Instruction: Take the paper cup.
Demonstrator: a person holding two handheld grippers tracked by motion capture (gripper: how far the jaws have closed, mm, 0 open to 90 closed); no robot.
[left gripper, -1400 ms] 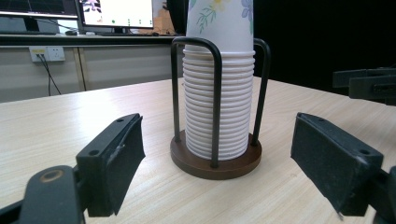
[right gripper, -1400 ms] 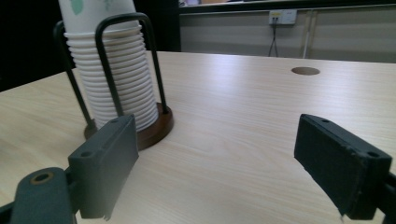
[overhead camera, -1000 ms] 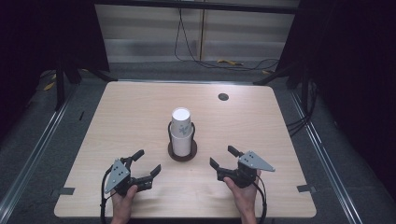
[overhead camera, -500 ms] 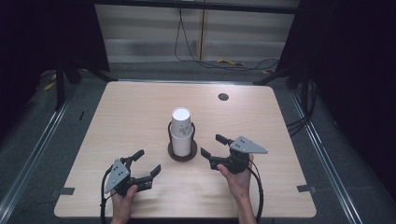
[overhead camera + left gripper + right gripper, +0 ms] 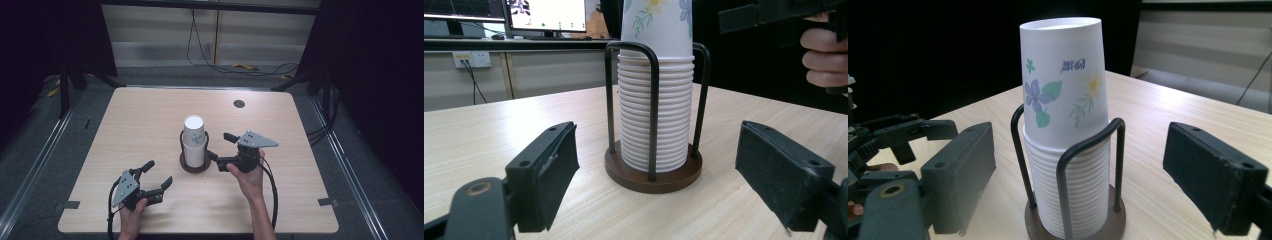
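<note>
A stack of upside-down white paper cups (image 5: 194, 135) with a flower print stands in a black wire holder on a round brown base (image 5: 195, 166) at the table's middle. My right gripper (image 5: 219, 146) hovers just right of the stack, raised off the table and pointing at it. Its jaws have just been opening and stand wide, nothing pressed between them. In the right gripper view the cups (image 5: 1065, 100) rise ahead of my right gripper (image 5: 1080, 145). My left gripper (image 5: 159, 172) rests open near the front left. In the left gripper view it (image 5: 655, 150) faces the holder's base (image 5: 653, 176).
A small dark round insert (image 5: 239, 104) sits in the tabletop at the far right. Cables lie on the floor beyond the table's far edge. Bare wood lies to the left and behind the cup holder. Monitors (image 5: 546, 15) stand behind in the left gripper view.
My right gripper has risen and moved left toward the cup stack. The left gripper has stayed where it was.
</note>
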